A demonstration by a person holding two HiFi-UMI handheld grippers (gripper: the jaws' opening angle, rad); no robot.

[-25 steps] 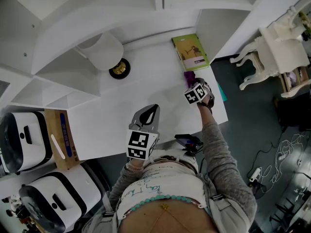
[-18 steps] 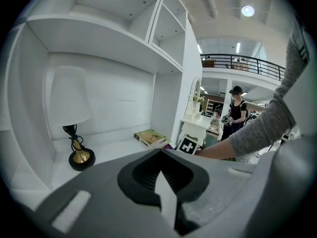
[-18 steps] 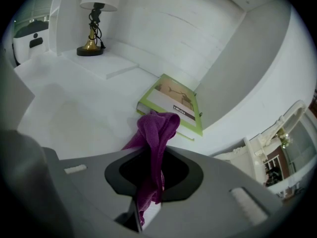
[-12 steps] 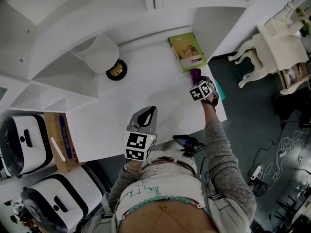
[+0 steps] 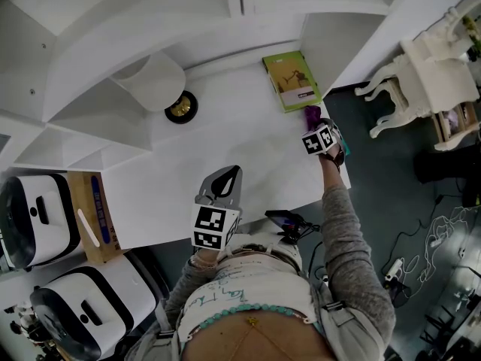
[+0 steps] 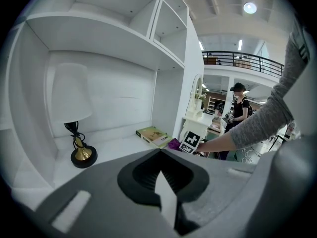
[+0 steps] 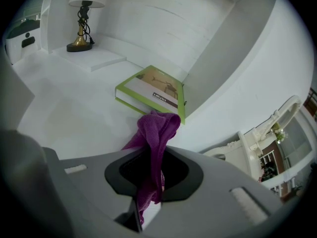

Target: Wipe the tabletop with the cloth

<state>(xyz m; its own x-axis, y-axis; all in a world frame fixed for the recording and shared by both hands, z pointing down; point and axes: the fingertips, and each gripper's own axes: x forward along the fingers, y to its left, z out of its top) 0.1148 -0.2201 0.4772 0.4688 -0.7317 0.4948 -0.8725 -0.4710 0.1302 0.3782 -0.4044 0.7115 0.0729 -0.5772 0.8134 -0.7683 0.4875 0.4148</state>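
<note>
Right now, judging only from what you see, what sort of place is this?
Probably a furniture showroom or large hall: a white shelved desk with lamp and book, an ornate white table beside it, and a railed mezzanine beyond.

Tabletop [image 5: 240, 138] ctr free; book [image 5: 291, 81], lamp [image 5: 159, 83] at back.

The cloth [image 7: 155, 130] is purple with a fine woven texture. It is a bunched strip pinched between the closed jaws of the right gripper [image 7: 154, 155], and its folded end pokes out past the tips. The tabletop [image 7: 69, 103] is plain matte white. The cloth sits low over its right edge, but whether it touches can't be told.
</note>
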